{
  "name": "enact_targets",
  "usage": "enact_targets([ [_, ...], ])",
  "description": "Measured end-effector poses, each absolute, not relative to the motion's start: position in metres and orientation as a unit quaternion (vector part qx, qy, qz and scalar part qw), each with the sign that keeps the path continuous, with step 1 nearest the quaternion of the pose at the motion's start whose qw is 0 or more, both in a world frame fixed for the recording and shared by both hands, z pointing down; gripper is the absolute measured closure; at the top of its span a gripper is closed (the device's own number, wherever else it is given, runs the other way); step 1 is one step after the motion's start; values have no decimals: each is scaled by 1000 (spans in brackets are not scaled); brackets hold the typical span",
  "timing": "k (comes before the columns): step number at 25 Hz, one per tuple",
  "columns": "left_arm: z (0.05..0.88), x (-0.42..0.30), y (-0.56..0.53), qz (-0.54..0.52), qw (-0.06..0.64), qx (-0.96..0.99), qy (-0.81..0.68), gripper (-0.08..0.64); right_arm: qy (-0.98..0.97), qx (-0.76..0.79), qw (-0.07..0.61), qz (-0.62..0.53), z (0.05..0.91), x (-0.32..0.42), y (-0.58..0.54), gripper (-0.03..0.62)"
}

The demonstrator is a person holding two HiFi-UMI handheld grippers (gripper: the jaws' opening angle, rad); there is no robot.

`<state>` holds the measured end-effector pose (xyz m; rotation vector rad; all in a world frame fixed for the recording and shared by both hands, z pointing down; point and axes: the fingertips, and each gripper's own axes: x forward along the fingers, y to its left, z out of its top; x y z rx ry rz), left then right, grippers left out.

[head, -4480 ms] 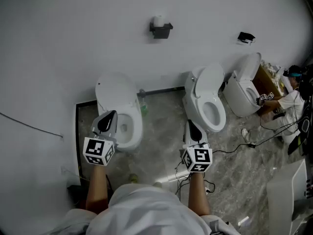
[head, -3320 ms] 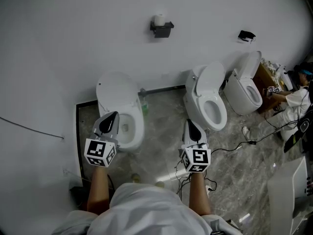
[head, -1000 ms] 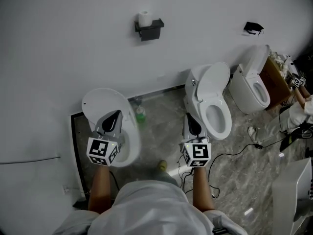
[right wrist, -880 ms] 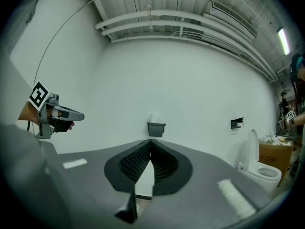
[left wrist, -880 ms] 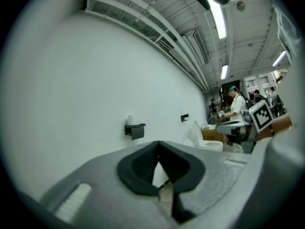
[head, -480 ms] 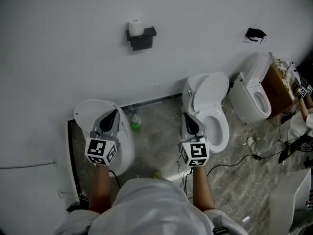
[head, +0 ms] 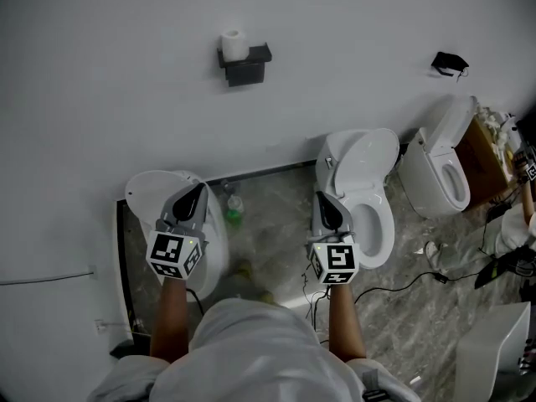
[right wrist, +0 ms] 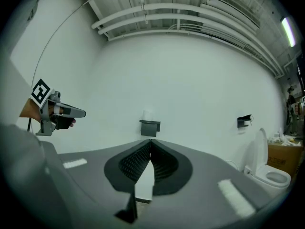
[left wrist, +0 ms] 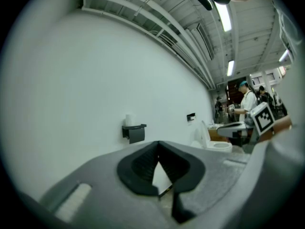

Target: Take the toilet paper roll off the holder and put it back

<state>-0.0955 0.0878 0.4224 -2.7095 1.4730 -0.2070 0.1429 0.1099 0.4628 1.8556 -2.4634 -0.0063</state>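
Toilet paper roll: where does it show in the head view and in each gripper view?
Head view: roll in the upper part, left of centre.
Left gripper view: roll left of centre, about mid-height.
Right gripper view: roll near the centre.
Shared landmark: the black holder it stands on.
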Motion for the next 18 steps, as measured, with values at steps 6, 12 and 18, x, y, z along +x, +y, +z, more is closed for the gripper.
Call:
enact_targets([
  [6,420,-96,57,-65,29,-873,483,560,-806,590,42,-16,465,137,75,591],
  [12,423,-100,10,-65,28,-871,486,560,-808,589,31,-8,465,133,24,591],
  [18,423,-107,-52,-65,21,-874,482,560,-804,593,33,-6,461,124,-34,591],
])
